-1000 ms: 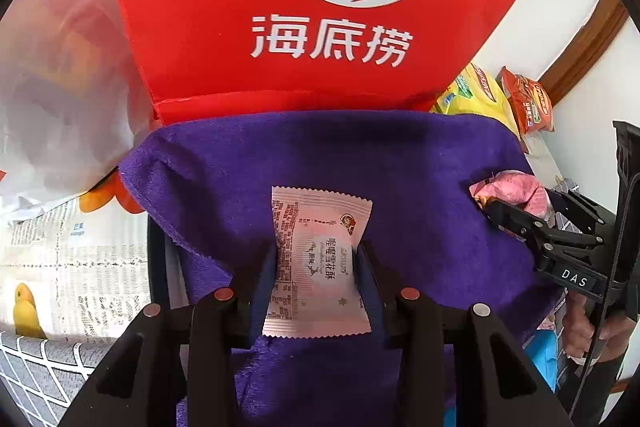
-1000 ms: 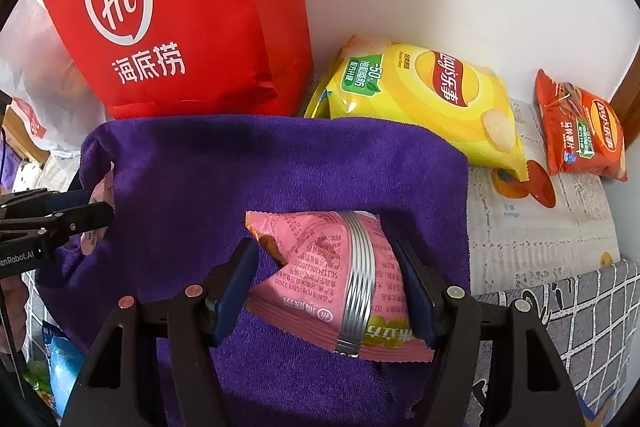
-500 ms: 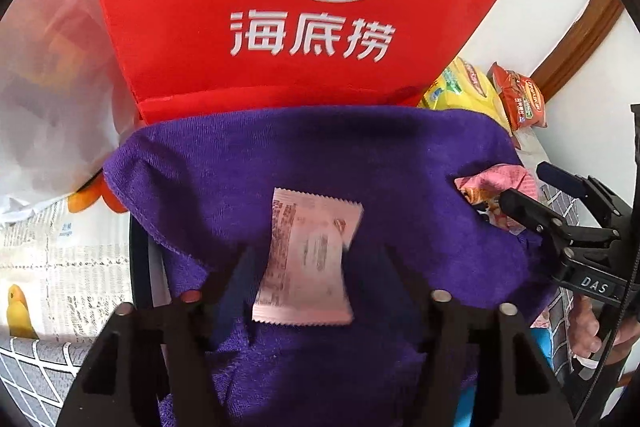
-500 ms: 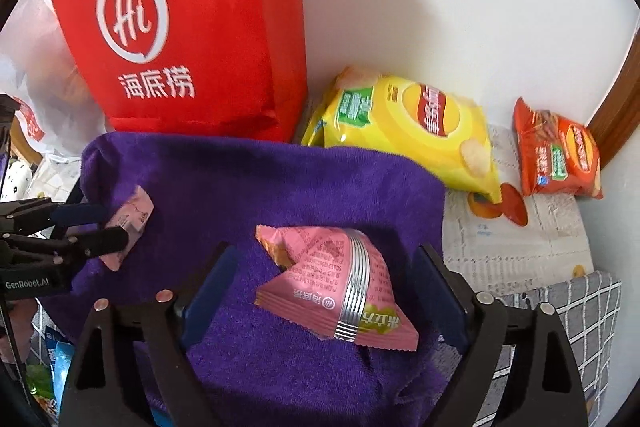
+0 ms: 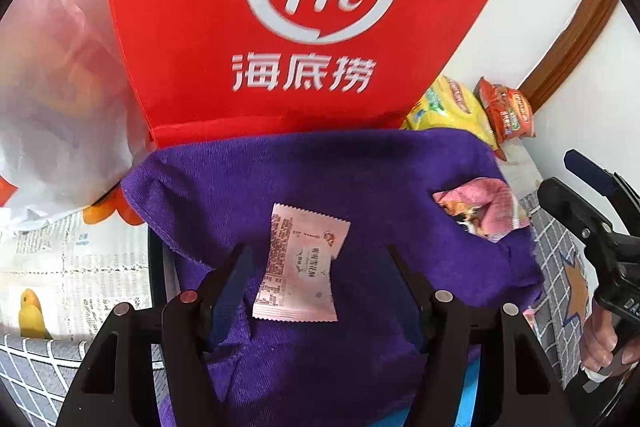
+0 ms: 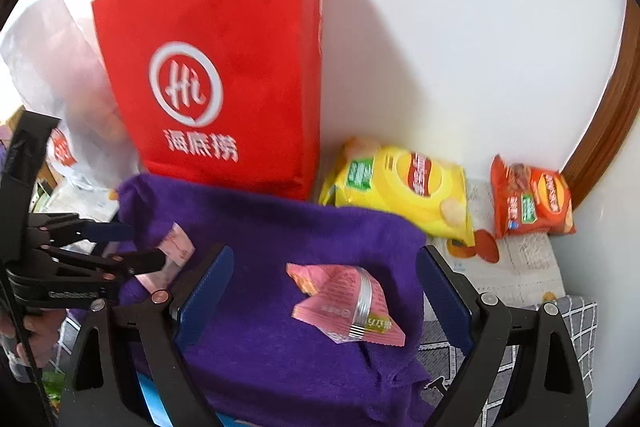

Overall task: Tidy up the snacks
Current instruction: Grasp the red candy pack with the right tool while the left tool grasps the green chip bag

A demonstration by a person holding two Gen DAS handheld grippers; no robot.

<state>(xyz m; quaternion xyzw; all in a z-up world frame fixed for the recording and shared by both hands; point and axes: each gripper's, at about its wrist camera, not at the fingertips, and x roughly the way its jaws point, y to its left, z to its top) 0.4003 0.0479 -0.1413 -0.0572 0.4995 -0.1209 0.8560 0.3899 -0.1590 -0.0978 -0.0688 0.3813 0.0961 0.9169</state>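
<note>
A flat pale pink snack packet (image 5: 302, 269) lies on the purple towel (image 5: 320, 179), between the spread fingers of my left gripper (image 5: 318, 259), which is open and touches nothing. A puffy pink snack bag with a silver band (image 6: 346, 301) rests on the same purple towel (image 6: 280, 227), between the wide fingers of my right gripper (image 6: 324, 271), also open and lifted above it. The left wrist view shows that bag (image 5: 482, 213) at the right, with the right gripper (image 5: 576, 179) beyond it. The right wrist view shows the left gripper (image 6: 132, 245) and the flat packet (image 6: 172, 253) at the left.
A red paper bag (image 6: 224, 67) stands against the white wall behind the towel. A yellow chip bag (image 6: 404, 187) and an orange snack bag (image 6: 532, 199) lie on newspaper at the right. A white plastic bag (image 5: 52, 107) sits at the left. A hand (image 5: 604, 339) holds the right gripper's handle.
Both grippers opened and let go of their packets, which now lie on the towel. The right gripper rose and drew back; the left one lifted slightly.
</note>
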